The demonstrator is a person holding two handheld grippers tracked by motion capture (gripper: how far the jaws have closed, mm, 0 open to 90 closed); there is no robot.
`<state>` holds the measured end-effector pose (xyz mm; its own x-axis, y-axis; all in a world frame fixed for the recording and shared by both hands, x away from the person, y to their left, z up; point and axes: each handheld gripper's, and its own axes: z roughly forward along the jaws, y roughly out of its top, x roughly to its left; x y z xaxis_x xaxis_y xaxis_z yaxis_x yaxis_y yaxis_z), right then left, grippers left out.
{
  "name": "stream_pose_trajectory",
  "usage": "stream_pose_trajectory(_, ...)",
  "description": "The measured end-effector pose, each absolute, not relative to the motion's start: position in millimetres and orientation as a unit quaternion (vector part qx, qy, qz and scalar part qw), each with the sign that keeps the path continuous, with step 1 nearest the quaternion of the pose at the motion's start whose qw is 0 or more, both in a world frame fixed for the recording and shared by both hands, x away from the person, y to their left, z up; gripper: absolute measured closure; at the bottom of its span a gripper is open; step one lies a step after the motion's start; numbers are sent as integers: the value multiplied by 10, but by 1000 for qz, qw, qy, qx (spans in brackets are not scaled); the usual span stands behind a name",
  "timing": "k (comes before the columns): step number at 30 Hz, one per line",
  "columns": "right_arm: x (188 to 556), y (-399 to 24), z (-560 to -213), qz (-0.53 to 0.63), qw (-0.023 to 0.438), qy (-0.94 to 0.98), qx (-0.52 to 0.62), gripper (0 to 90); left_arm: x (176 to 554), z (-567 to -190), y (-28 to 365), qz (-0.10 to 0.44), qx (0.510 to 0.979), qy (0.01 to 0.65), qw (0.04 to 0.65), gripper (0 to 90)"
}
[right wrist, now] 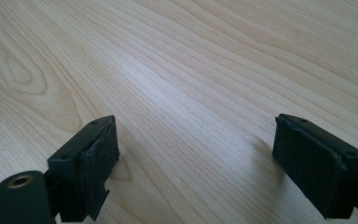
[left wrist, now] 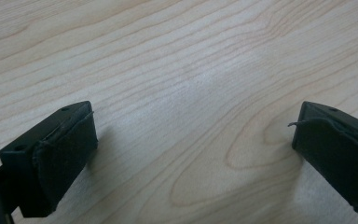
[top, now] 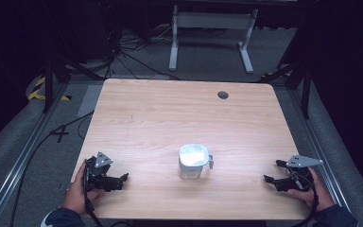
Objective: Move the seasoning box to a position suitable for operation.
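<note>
A small clear plastic container [top: 192,161] with a whitish lid and a tab on its right side stands near the front middle of the wooden table [top: 170,113]. My left gripper [top: 121,180] rests at the table's front left corner, held by a hand, well left of the container. My right gripper [top: 270,180] rests at the front right, held by the other hand, well right of it. In the left gripper view the gripper [left wrist: 193,140] is open over bare wood. In the right gripper view the gripper [right wrist: 196,154] is open too, nothing between its jaws.
A round dark cable hole [top: 223,95] sits near the table's far right edge. Beyond the table stand a white metal frame [top: 211,33] and loose cables [top: 123,52] on grey floor. Metal rails [top: 23,156] run along both sides.
</note>
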<state>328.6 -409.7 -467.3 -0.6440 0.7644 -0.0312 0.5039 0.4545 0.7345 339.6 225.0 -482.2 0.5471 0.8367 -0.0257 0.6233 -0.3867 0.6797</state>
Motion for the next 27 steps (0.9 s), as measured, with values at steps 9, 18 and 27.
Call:
stream_pose_trajectory(9, 3311, -4104, -4657, 352, 179, 838, 376, 156, 3393, -4825, 2236, 167, 817, 443, 329, 3)
stream_pose_trajectory(18, 3349, -4091, -4557, 358, 179, 836, 375, 453, 3487, -4828, 2271, 158, 836, 403, 337, 1)
stream_pose_trajectory(27, 3481, -3847, -4376, 402, 163, 832, 345, 787, 3514, -4822, 2276, 157, 841, 395, 335, 3)
